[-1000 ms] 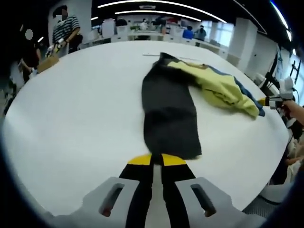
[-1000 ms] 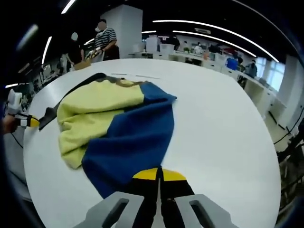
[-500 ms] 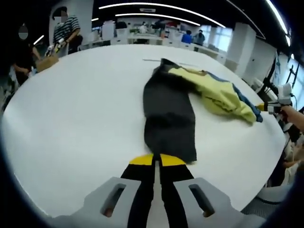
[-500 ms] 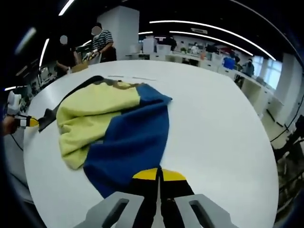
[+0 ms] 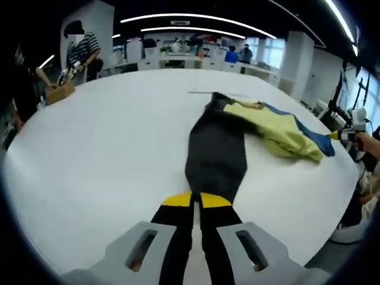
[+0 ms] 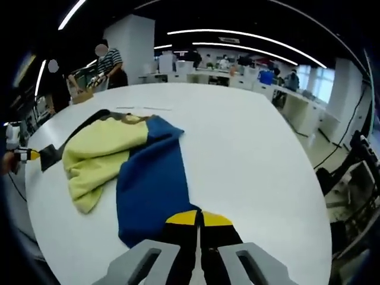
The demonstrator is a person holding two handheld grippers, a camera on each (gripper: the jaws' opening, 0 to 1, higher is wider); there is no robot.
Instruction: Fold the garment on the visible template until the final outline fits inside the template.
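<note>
Left gripper view: left tool [image 5: 196, 200] at lower centre, jaws pressed together on the black sleeve end of the garment [image 5: 217, 151], which stretches up the frame centre across the white bench [image 5: 101, 136]. Right gripper view: right tool [image 6: 199, 218] at lower centre, jaws clamped on the garment's blue sleeve edge; yellow body lies centre left.

Left gripper view: looking low along the garment's [image 5: 217, 154] black end, facing across the white table [image 5: 107, 148]. Right gripper view: facing its blue end. Both are sharing the garment.
</note>
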